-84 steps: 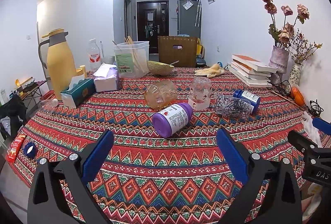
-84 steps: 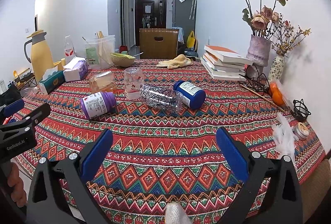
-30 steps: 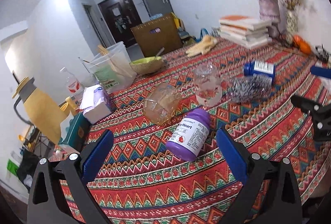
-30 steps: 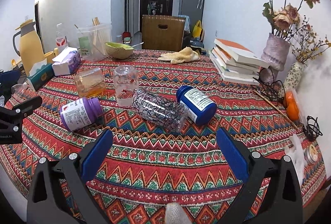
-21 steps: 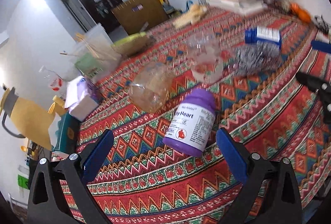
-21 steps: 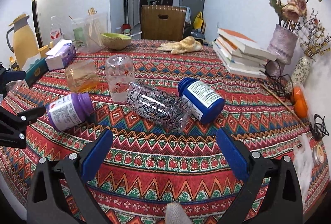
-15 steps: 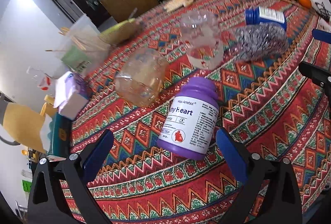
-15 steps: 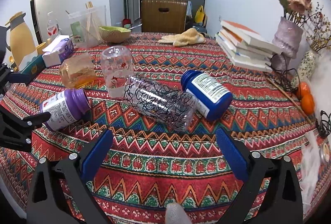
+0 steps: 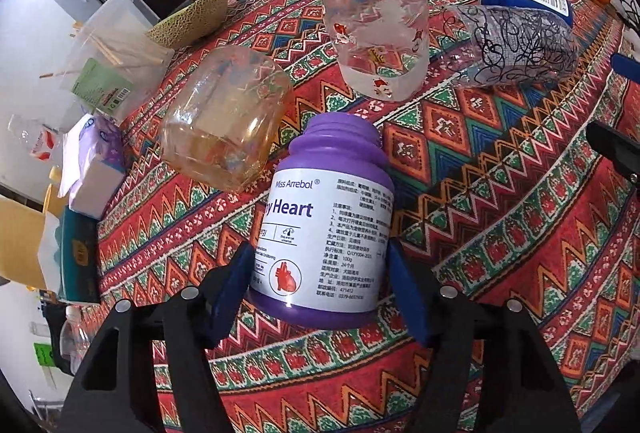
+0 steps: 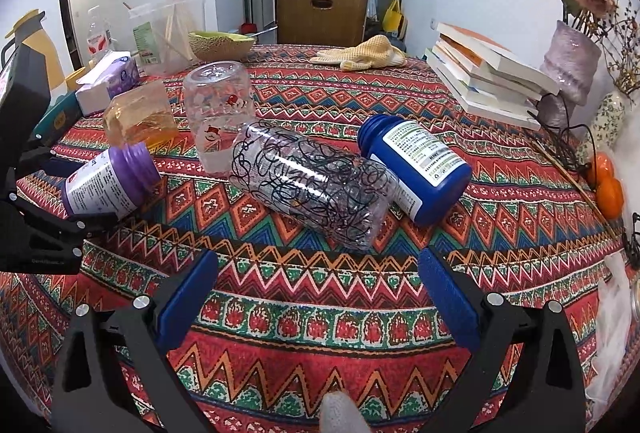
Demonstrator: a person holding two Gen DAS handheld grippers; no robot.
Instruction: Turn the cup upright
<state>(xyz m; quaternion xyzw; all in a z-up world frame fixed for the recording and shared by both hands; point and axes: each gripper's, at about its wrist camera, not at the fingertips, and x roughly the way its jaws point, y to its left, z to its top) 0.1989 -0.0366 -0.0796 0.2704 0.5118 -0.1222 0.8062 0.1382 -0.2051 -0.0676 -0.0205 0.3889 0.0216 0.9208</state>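
Observation:
A purple bottle (image 9: 324, 225) lies on its side on the patterned tablecloth (image 9: 500, 233), and my left gripper (image 9: 318, 273) is shut on its lower body, one blue pad against each side. Behind it an amber cup (image 9: 224, 117) lies on its side and a clear printed cup (image 9: 376, 29) stands upside down. A scribble-patterned clear cup (image 10: 312, 185) lies on its side next to a blue bottle (image 10: 416, 169), also lying down. My right gripper (image 10: 318, 293) is open, just short of the scribble cup, with nothing between its fingers.
Stacked books (image 10: 488, 81), a vase (image 10: 568, 73) and oranges (image 10: 608, 185) line the right side. A tissue pack (image 10: 108, 81), a clear container of sticks (image 10: 168, 29), a melon half (image 10: 222, 45) and gloves (image 10: 360, 57) sit at the back.
My left gripper came forward and down over the purple bottle, and its fingers narrowed onto it. My right gripper moved nearer the scribble cup and stayed open.

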